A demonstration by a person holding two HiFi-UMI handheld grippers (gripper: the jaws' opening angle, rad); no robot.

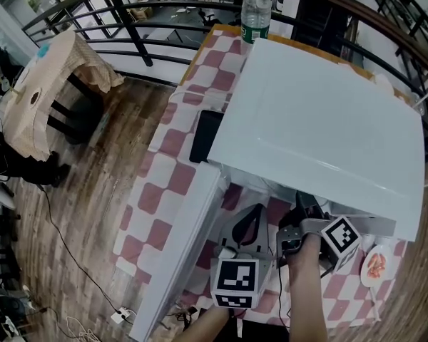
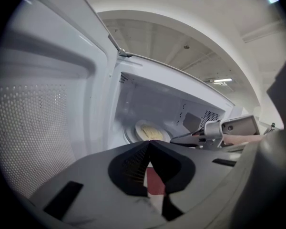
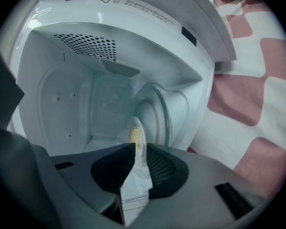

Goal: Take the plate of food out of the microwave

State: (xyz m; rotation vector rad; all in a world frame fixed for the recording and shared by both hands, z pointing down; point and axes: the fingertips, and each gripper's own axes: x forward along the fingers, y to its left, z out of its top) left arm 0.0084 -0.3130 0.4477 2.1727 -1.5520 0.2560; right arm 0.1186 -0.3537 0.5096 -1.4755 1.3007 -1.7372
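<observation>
The plate of food [image 2: 150, 131] is sitting deep inside the open microwave [image 1: 321, 127]. The right gripper [image 3: 140, 145] is pointing into the cavity, its jaws standing narrowly apart, with the plate's rim just beyond their tips. The left gripper [image 2: 148, 143] is hovering outside the opening, jaws pressed together and empty, well short of the plate.

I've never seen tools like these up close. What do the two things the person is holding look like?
Both the left gripper and the right gripper have grey bodies ending in two jaws lined with black ridged pads. Each carries a cube printed with black-and-white square markers. No sleeve shows on the right forearm.
</observation>
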